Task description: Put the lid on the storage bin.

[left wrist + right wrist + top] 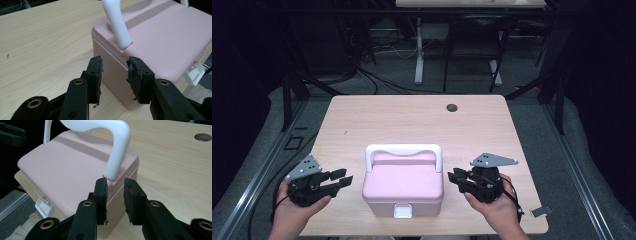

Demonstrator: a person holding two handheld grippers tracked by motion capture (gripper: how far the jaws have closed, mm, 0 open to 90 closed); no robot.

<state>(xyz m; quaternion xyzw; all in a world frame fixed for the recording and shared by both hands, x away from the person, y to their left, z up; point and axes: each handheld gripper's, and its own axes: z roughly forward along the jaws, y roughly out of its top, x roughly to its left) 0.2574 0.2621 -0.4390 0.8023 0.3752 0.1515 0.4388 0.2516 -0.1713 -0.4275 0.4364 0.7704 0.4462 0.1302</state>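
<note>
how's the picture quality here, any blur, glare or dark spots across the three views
High view: evenly lit table, dark surroundings, pink box slightly soft. Left gripper view: black jaws sharp, box's white handle bright, no harsh glare. Right gripper view: handle casts a soft shadow across the lid.

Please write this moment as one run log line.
pink box: closed, untouched | left gripper: open, beside box | right gripper: open, beside box

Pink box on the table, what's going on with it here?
A person holds tongs in each hand, one on either side of a pink box with a white handle and a white latch at its front. The left tongs and right tongs are both open, point at the box's sides and touch nothing. The lid looks closed.
</note>
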